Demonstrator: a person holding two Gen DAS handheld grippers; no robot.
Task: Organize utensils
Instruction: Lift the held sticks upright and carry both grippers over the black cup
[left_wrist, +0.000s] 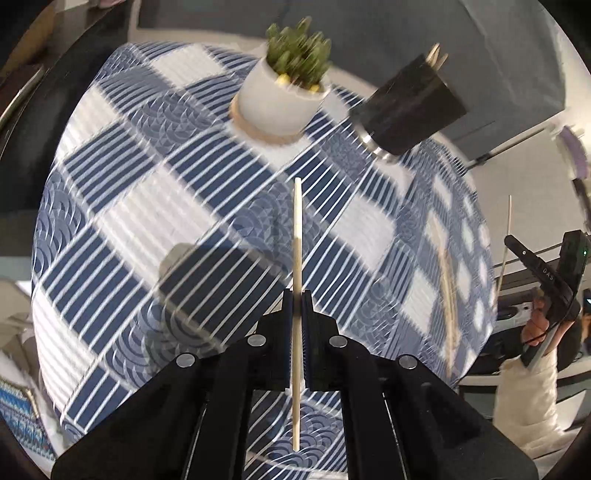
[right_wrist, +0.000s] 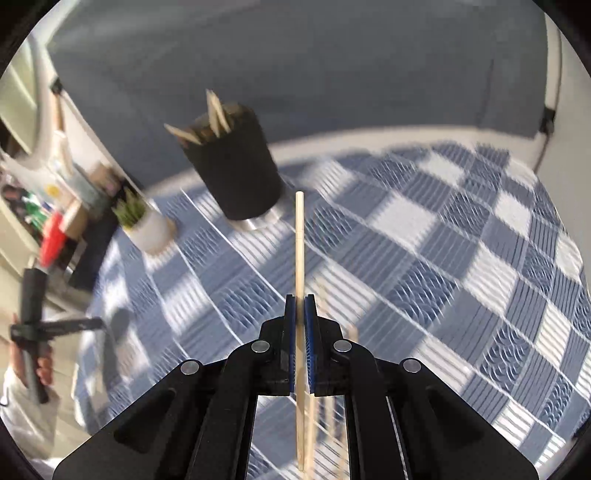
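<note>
Left gripper (left_wrist: 297, 299) and right gripper (right_wrist: 300, 302) each clamped one chopstick (left_wrist: 297, 240), short of the black holder (right_wrist: 232, 166); several sticks already inside, one chopstick on cloth (left_wrist: 448, 291) remaining.

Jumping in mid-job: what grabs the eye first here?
Each gripper is shut on a chopstick: left gripper on the left chopstick, right gripper on the right chopstick. Beyond stand a black holder and a potted plant.

Open tablecloth (right_wrist: 424, 258) lies ahead; the black holder (right_wrist: 236, 166) and potted plant (right_wrist: 147, 225) stand at its far edge.
</note>
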